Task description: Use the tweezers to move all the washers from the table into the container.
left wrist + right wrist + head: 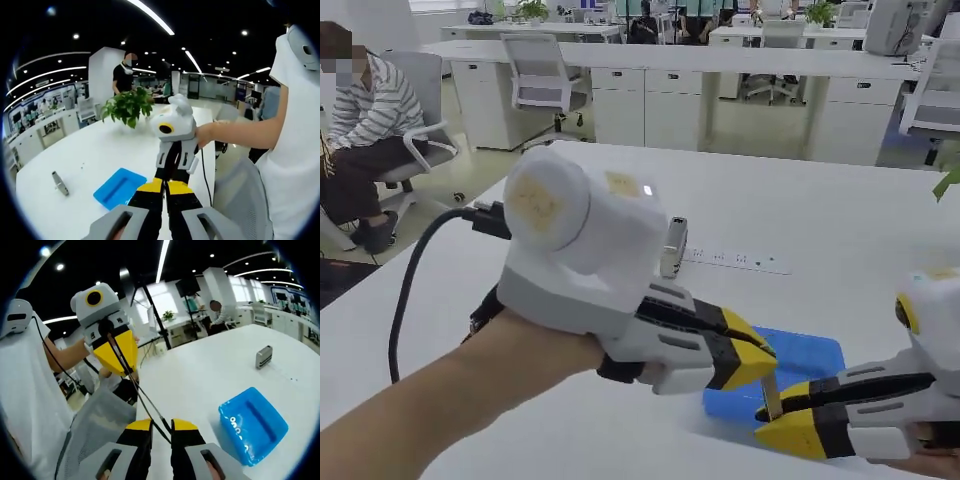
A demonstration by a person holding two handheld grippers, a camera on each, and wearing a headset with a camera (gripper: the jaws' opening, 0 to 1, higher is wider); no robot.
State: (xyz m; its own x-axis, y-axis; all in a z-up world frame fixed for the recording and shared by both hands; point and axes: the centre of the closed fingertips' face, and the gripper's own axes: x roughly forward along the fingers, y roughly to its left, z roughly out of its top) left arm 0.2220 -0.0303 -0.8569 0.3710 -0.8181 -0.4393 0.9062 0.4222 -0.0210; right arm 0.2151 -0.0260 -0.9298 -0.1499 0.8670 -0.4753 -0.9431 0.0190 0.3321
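Thin black tweezers [135, 385] stretch between the two grippers, and show as a short sliver [772, 394] in the head view. My left gripper [752, 358] is shut on their far end, and appears again [116, 354] facing the right gripper view. My right gripper [162, 429] is shut on their near end, low right in the head view [786, 420]. In the left gripper view, my left gripper's [165, 189] yellow tips almost meet the right gripper [172, 150]. The blue container [817, 362] lies under both; small white washers [234, 424] lie inside it [260, 432].
A small silver block [673, 246] stands beside a white power strip [735, 261] on the white table [840, 220]. A potted plant [128, 106] sits farther along it. A seated person [365, 130] and office chairs are off to the left.
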